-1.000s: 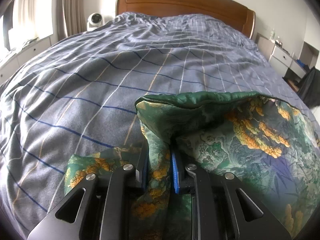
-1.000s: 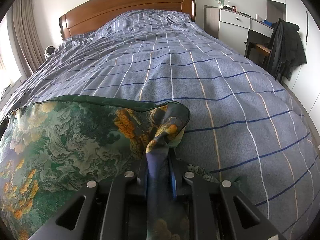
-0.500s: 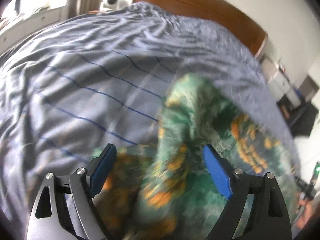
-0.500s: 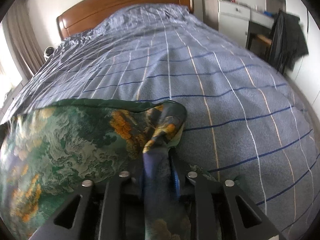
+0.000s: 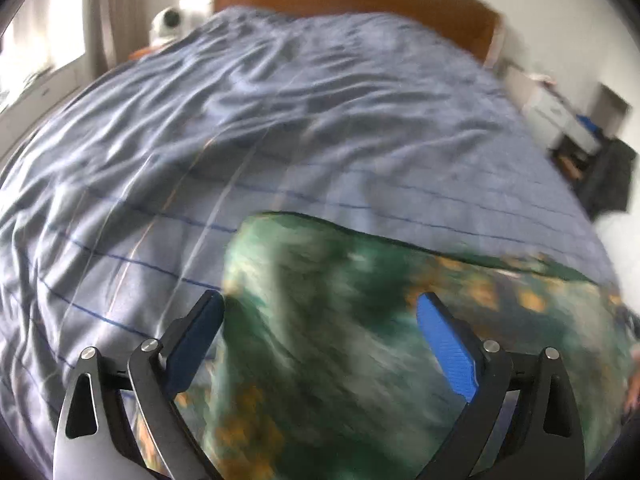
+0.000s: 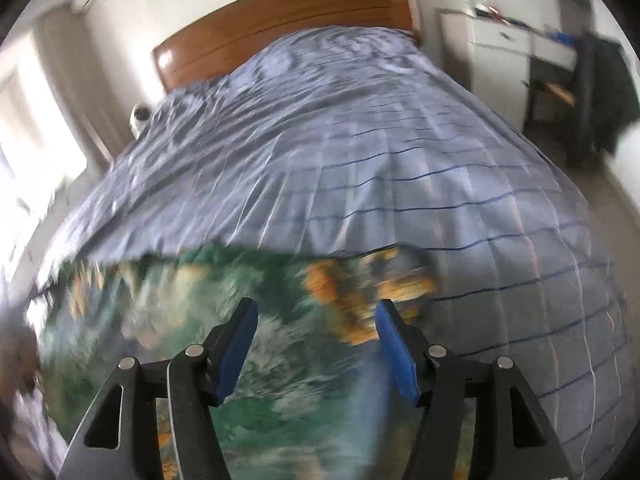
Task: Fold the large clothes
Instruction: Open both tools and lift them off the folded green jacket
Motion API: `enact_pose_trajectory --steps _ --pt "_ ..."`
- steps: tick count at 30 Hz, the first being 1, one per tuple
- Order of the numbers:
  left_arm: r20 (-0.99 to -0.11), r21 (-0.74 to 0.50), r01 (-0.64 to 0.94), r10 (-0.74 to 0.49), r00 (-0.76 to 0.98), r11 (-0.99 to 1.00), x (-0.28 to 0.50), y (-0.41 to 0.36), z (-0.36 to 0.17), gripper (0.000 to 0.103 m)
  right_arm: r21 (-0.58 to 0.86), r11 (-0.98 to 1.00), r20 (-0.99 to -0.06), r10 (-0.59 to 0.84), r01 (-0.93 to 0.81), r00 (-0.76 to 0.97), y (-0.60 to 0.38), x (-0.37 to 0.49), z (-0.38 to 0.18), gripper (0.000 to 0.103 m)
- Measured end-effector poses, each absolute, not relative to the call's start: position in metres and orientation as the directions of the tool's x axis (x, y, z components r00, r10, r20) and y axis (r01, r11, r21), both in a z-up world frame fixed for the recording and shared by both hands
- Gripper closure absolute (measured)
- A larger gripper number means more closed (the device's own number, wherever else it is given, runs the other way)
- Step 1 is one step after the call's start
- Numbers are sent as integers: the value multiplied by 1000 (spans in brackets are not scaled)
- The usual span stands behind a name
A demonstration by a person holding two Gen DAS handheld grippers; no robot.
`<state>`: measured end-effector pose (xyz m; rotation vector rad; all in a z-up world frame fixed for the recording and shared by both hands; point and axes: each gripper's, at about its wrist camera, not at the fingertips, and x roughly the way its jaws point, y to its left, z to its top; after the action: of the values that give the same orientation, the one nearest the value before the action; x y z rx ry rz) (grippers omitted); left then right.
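Observation:
A green garment with an orange and grey landscape print (image 5: 360, 320) lies folded on the blue-grey checked bed cover (image 5: 280, 120). It also shows in the right wrist view (image 6: 248, 340), where its right corner is orange. My left gripper (image 5: 320, 312) is open and empty, its blue pads spread above the cloth's left end. My right gripper (image 6: 314, 324) is open and empty above the cloth's right end. Both views are motion-blurred.
A wooden headboard (image 6: 280, 16) stands at the far end of the bed. A white cabinet (image 6: 500, 52) and a dark garment on a chair (image 6: 604, 92) stand to the right. A small white device (image 5: 170, 20) sits at the far left.
Both grippers have opened and let go of the garment's corners, the left one first. The cloth has dropped flat onto the bed. Both grippers have lifted and pulled back.

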<state>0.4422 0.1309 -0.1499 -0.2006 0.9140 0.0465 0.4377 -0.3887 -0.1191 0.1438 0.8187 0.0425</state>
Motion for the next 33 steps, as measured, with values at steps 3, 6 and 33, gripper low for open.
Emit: enact_pose_trajectory --steps 3,6,33 --pt "-830 -238 -216 -83 552 947 449 159 -185 7 85 996 -770 47 30 636 -382 449 -150 40" --pt "-808 -332 -247 -139 573 910 447 168 -196 5 223 972 -751 120 78 649 -402 454 -176 40" --pt "-778 -155 231 -263 571 961 280 59 -82 3 326 944 -621 260 -59 739 -400 350 -79 26"
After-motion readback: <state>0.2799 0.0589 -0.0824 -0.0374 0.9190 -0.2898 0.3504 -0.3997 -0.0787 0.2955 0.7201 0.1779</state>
